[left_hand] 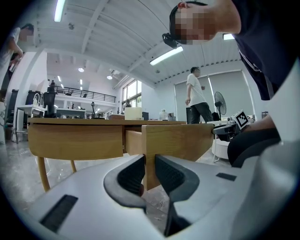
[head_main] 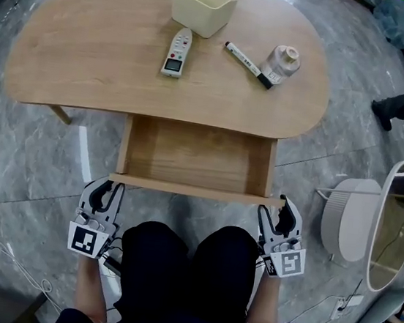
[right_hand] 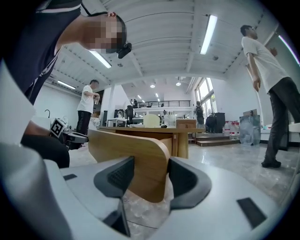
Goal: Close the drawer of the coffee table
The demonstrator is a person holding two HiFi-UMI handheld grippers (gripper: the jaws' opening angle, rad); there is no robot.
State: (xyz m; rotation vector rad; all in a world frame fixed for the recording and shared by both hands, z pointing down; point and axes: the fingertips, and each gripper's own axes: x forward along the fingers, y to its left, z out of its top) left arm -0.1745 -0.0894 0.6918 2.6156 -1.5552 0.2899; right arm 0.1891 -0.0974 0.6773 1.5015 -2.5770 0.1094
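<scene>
The wooden coffee table (head_main: 91,46) has its drawer (head_main: 188,155) pulled out toward me, with nothing inside. The drawer front (head_main: 194,190) runs across between my two grippers. My left gripper (head_main: 109,185) is at that front's left end, jaws a narrow gap apart with nothing clamped; in the left gripper view (left_hand: 150,161) the drawer front's (left_hand: 178,140) left edge shows through the gap. My right gripper (head_main: 276,207) is at the front's right end, jaws wider; in the right gripper view (right_hand: 151,164) the rounded end of the drawer front (right_hand: 126,147) lies just beyond them. Whether the tips touch the wood I cannot tell.
On the tabletop stand a cream bin (head_main: 202,6), a white handheld device (head_main: 176,52), a marker (head_main: 246,64) and a small white jar (head_main: 282,61). A white stool (head_main: 350,217) and an oval mirror (head_main: 394,227) stand at the right. My knees (head_main: 188,266) are just behind the grippers.
</scene>
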